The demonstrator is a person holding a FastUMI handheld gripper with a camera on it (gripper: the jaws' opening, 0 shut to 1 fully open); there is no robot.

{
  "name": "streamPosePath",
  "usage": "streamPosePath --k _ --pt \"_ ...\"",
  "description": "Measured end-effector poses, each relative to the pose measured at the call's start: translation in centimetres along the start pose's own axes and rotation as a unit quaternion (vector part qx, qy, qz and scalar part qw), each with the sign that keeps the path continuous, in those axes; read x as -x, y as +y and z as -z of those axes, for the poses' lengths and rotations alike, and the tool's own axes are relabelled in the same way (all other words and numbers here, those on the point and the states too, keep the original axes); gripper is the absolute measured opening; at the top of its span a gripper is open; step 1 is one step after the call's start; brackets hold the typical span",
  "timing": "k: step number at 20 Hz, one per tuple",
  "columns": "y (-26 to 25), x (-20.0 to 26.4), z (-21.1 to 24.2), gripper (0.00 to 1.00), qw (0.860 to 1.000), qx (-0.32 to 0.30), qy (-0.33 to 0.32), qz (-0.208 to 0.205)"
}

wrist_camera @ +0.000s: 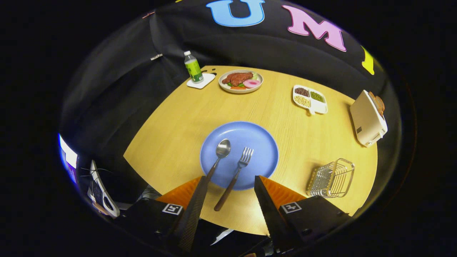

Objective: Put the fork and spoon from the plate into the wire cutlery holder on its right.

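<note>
A blue plate (257,142) lies on the wooden table just ahead of my fingers. On it rest a spoon (222,149) and a fork (244,159), side by side, with dark handles reaching back over the plate's near rim. The fork's handle ends between my fingers; the spoon's handle runs behind the left finger. My gripper (230,180) hovers above the table, open, with nothing held. The wire cutlery holder (332,178) stands to the right of the plate, near the table's edge.
Beyond the plate stand a dish of food (241,81), a green-labelled bottle (193,66) on a white coaster, and a divided white tray of beans (310,99). A white toaster (367,117) sits at the far right edge.
</note>
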State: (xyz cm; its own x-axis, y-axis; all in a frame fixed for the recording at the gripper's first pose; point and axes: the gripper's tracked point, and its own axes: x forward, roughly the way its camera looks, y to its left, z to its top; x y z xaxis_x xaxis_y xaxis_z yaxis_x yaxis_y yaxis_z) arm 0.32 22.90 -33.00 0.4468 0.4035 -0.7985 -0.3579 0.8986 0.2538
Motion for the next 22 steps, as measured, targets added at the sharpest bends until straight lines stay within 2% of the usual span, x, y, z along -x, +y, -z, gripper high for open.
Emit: streamPosePath --k 3,6,9,15,16,17,18,19,20,22 --pt "0.0 -3.2 1.4 0.78 0.999 0.004 0.033 0.011" --pt "-0.3 -6.0 2.6 0.66 0.998 -0.016 0.06 0.023" --pt "-1.1 -8.0 3.6 0.58 0.995 -0.028 0.09 0.044" --pt "-2.1 -10.1 4.8 0.58 0.99 -0.047 0.114 0.072" --pt "-2.4 -10.3 5.1 0.4 0.988 -0.054 0.12 0.079" --pt "-2.4 -10.5 5.3 0.36 0.987 -0.06 0.124 0.079" --pt "-2.9 -10.0 4.7 0.36 0.986 -0.062 0.123 0.089" --pt "-3.7 -10.3 4.7 0.29 0.985 -0.068 0.118 0.103" --pt "-3.9 -10.4 4.8 0.12 0.984 -0.079 0.119 0.103" --pt "-3.9 -10.3 4.6 0.08 0.983 -0.108 0.112 0.095"
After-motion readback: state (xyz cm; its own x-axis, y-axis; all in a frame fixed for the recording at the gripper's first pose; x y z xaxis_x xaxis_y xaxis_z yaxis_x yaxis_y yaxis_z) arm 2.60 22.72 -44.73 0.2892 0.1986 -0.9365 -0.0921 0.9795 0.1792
